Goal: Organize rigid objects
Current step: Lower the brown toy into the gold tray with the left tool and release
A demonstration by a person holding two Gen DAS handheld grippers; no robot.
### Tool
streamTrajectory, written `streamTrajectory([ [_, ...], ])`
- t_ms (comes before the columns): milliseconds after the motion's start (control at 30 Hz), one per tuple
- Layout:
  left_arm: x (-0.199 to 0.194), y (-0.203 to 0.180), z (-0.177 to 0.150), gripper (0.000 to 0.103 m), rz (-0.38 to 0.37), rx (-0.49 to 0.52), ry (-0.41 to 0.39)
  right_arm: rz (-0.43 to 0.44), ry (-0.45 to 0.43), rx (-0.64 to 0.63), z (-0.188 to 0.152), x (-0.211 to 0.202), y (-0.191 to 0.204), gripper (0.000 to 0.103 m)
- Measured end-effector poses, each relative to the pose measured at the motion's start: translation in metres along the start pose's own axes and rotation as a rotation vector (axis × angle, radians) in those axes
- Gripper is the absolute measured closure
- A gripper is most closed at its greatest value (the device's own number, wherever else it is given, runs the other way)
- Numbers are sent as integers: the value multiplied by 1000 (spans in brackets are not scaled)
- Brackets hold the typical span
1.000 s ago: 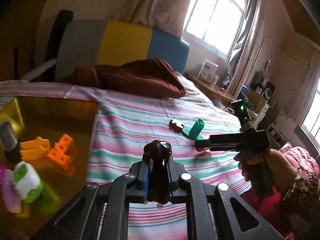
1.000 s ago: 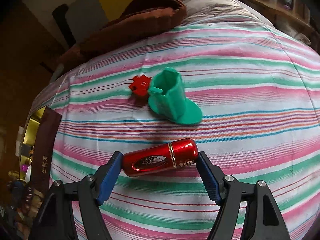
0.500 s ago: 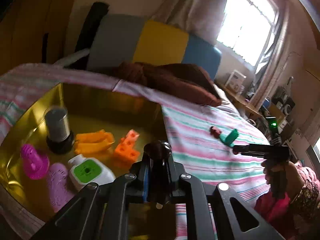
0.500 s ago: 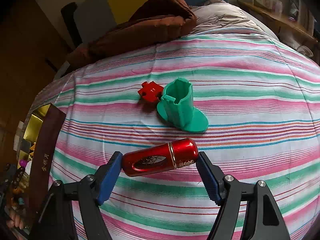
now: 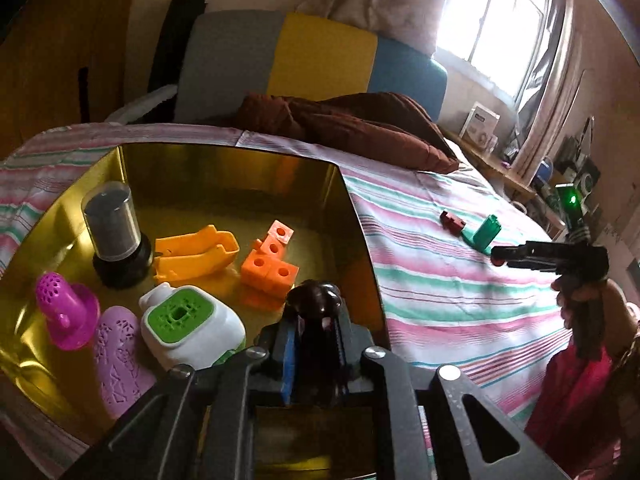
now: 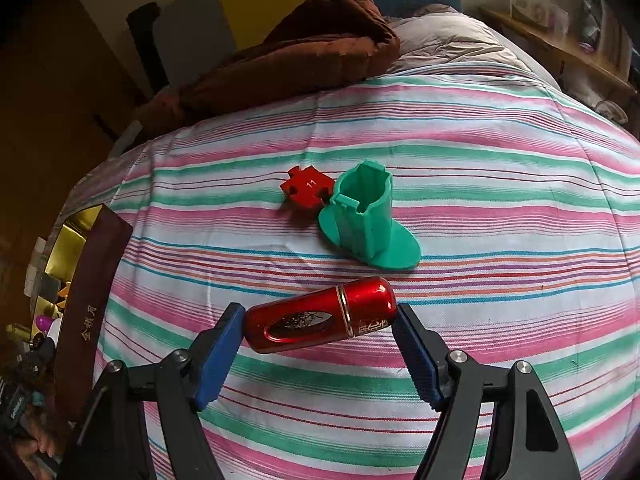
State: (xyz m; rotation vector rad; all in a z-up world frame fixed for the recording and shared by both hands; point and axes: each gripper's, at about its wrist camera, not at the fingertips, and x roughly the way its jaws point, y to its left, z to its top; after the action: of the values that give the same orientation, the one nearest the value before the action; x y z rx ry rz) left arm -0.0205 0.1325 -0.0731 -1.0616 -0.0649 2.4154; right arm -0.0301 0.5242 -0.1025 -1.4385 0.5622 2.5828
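Observation:
My left gripper is shut on a dark brown glossy figure and holds it over the near right corner of the gold box. The box holds orange blocks, an orange scoop, a white and green piece, purple pieces and a dark jar. My right gripper is shut on a red metallic capsule, held lengthwise above the striped bed. A green boot-shaped holder and a red puzzle piece lie on the sheet beyond it.
A brown blanket lies at the head of the bed, with a grey, yellow and blue headboard behind. The box's dark outer wall shows at the left of the right wrist view. A cluttered shelf stands by the window.
My left gripper has swung left with the brown figure, from over the sheet to over the gold box. My right gripper has lifted slightly with the red capsule.

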Motion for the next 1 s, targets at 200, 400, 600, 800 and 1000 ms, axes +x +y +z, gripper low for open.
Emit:
streamTrajectory([
  [200, -12, -1, -2, 73, -24, 15, -24, 0, -4, 3, 1, -1, 0, 28],
  [400, -26, -5, -9, 72, 8, 53, -65, 7, -12, -3, 1, -3, 2, 28],
  [600, -37, -7, -13, 62, 22, 56, -113, 2, -39, -50, 2, -7, 12, 28],
  [800, -38, -4, -12, 60, 39, 26, -112, -21, -60, -97, 1, -9, 21, 28],
  [1000, -43, -4, -17, 60, 45, 26, -120, 5, -127, -169, -1, -18, 36, 28],
])
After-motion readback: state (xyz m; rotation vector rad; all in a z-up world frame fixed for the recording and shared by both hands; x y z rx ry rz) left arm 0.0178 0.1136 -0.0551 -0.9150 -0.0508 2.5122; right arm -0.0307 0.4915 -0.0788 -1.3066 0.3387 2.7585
